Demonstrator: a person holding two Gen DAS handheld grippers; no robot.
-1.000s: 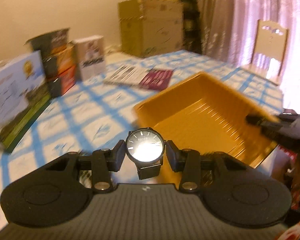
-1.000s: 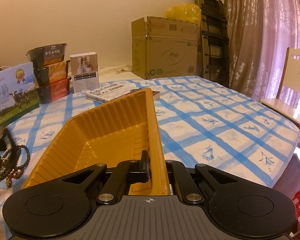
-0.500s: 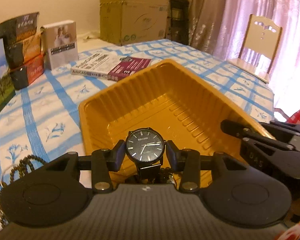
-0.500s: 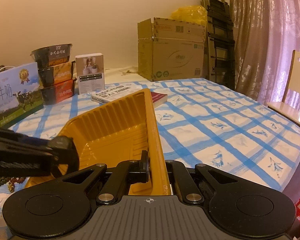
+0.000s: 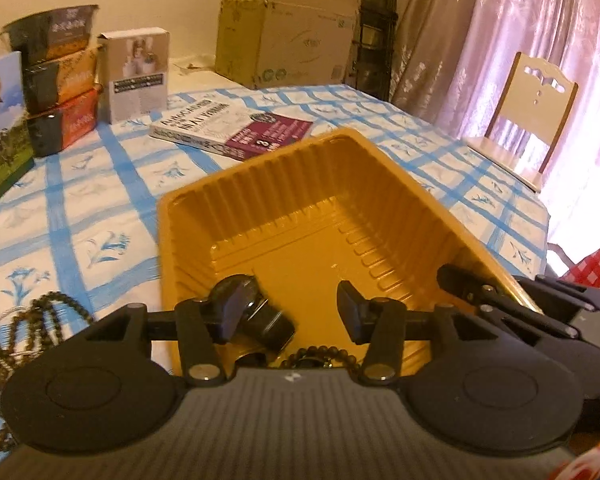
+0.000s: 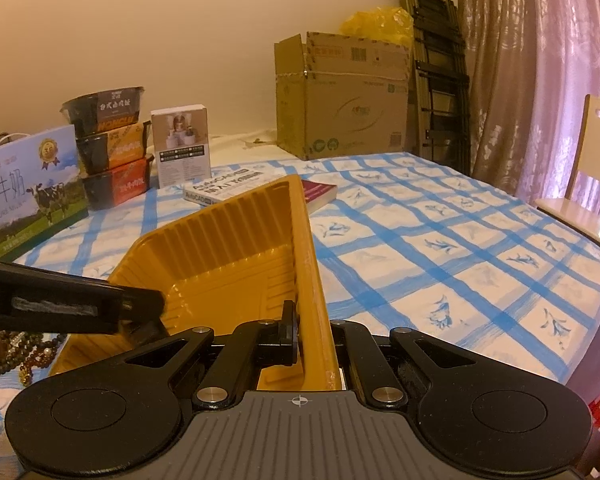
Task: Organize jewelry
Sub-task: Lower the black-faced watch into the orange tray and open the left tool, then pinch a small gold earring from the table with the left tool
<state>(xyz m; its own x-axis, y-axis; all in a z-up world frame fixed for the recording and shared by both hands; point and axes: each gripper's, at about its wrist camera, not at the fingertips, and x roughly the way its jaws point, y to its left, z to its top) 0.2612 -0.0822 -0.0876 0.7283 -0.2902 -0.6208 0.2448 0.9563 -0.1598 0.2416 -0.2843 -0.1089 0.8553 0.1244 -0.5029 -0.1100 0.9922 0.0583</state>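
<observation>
A yellow ribbed plastic tray [image 5: 364, 184] sits on the blue-checked tablecloth. My left gripper [image 5: 290, 312] is open over the tray's near end. The black watch [image 5: 256, 316] lies in the tray, against my left finger. A dark bead bracelet [image 5: 324, 354] lies in the tray just under the gripper body. More bead strings [image 5: 24, 332] lie on the cloth left of the tray. My right gripper [image 6: 316, 340] is shut on the tray's right rim [image 6: 312, 280]. The left gripper shows in the right wrist view [image 6: 72, 304].
A book [image 5: 228, 128] lies beyond the tray. Stacked food bowls [image 5: 56, 80], a white box [image 5: 136, 72] and a milk carton [image 6: 28, 196] stand at the back left. A cardboard box [image 6: 340, 96] stands behind the table. A chair [image 5: 528, 108] is at the right.
My left gripper moved over the tray, lowered and opened. The watch dropped from its fingers into the tray. My right gripper kept its hold on the rim.
</observation>
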